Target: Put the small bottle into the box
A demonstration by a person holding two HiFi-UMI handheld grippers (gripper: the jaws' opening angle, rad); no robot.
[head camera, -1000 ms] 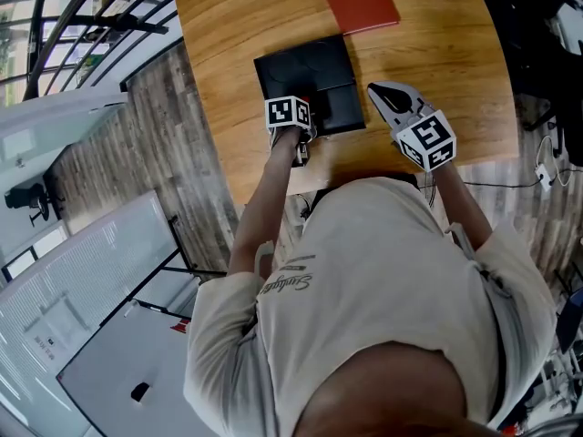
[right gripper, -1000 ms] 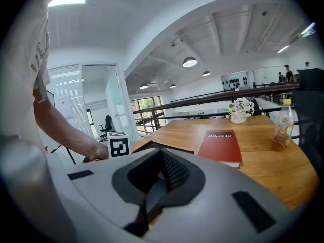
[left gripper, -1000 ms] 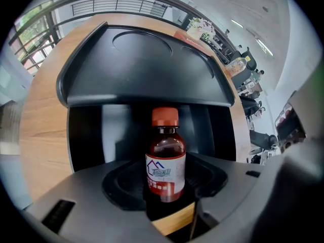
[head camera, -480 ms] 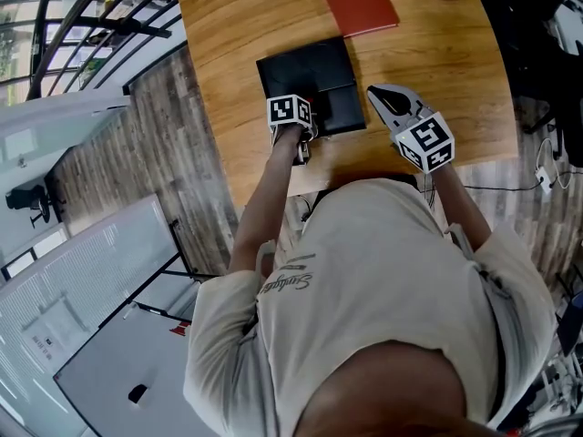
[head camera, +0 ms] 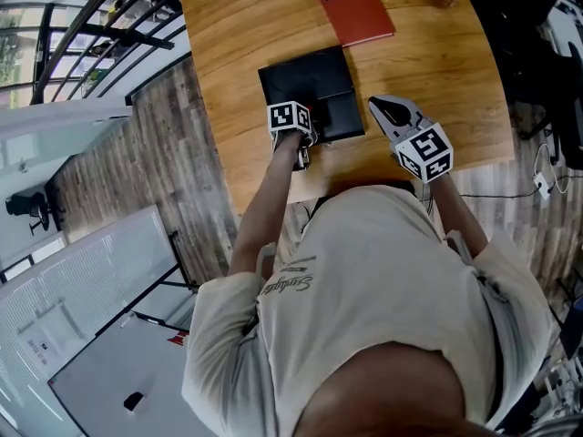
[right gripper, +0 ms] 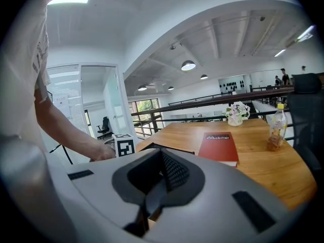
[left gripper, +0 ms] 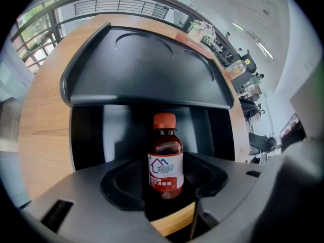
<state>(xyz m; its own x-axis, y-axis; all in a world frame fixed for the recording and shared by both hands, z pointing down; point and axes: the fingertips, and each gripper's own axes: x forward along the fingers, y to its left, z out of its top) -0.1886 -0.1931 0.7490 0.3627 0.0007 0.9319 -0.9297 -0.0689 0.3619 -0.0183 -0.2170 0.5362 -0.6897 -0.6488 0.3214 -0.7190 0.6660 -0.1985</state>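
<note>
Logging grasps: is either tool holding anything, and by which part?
The left tool holds the small bottle by its lower body; the right tool, shut, holds nothing.

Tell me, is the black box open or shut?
Open: the black box has its lid raised, and its dark inside shows behind the small bottle.

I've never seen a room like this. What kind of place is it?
Probably an office on an upper floor: a long light-brown wooden table, a black metal railing beside it, and a black swivel office chair.
</note>
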